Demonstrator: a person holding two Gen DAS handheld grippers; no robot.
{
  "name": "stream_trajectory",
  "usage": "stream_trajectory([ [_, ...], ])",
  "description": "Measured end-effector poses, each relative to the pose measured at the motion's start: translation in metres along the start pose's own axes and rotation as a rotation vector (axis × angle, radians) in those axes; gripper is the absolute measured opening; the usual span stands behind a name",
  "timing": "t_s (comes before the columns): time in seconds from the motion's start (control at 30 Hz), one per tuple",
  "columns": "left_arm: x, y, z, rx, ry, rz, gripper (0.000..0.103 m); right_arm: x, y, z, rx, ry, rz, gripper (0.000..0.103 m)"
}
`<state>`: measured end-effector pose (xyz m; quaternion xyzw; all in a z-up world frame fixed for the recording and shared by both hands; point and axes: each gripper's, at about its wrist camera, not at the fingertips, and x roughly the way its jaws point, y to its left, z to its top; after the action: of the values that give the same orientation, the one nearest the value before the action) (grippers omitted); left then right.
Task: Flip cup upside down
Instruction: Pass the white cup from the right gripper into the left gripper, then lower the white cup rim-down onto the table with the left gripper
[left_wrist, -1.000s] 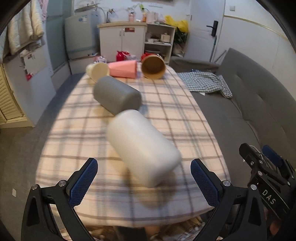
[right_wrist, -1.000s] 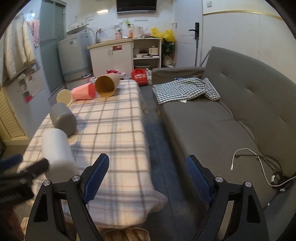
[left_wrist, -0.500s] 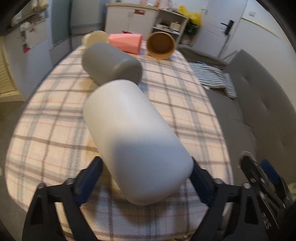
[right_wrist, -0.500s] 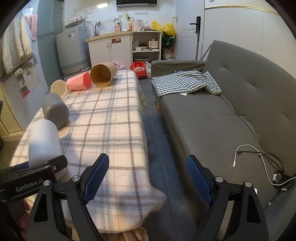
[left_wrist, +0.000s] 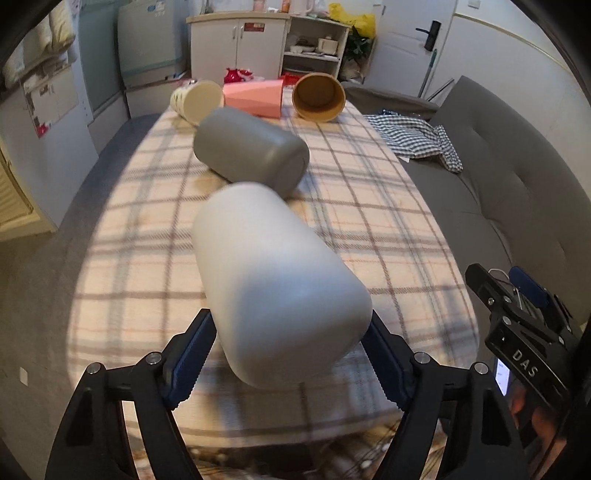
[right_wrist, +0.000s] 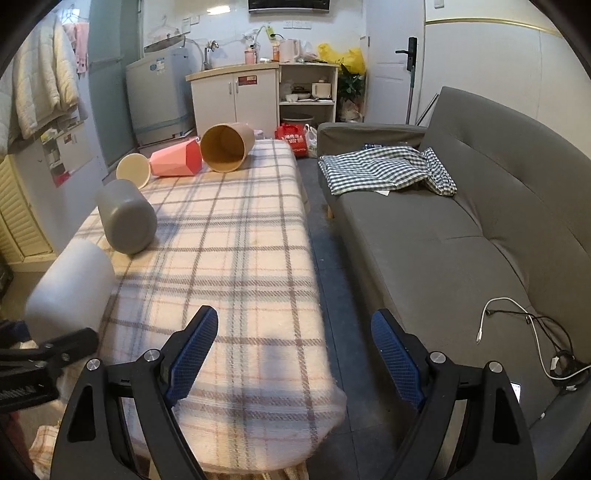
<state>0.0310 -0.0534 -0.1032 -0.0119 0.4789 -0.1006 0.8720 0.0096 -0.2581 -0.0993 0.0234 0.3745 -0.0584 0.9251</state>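
A white cup (left_wrist: 277, 284) lies on its side near the front edge of the plaid-covered table (left_wrist: 388, 229), base toward me. My left gripper (left_wrist: 291, 354) has a blue pad on each side of the cup's base and looks closed on it. The cup appears lifted a little; its mouth is hidden. It also shows in the right wrist view (right_wrist: 70, 291) at the far left. My right gripper (right_wrist: 291, 350) is open and empty, hovering over the table's front right corner.
A grey cup (left_wrist: 251, 151) lies on its side just behind the white one. At the far end lie a cream cup (left_wrist: 197, 101), a pink cup (left_wrist: 255, 98) and a brown cup (left_wrist: 317, 96). A grey sofa (right_wrist: 461, 240) with a checked cloth (right_wrist: 388, 168) stands to the right.
My left gripper moved forward around the white cup and closed its pads onto the base. The cup's angle shifted slightly. My right gripper stayed open and barely moved.
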Motion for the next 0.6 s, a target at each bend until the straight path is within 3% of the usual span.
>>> stream_trajectory([
  [0.3, -0.019, 0.018, 0.017, 0.046, -0.056, 0.032, 0.076, -0.007, 0.01, 0.001, -0.024, -0.009, 0.017, 0.086],
  [0.6, -0.022, 0.007, 0.024, 0.072, -0.084, -0.037, 0.071, -0.007, 0.016, 0.003, -0.043, -0.016, 0.021, 0.086],
])
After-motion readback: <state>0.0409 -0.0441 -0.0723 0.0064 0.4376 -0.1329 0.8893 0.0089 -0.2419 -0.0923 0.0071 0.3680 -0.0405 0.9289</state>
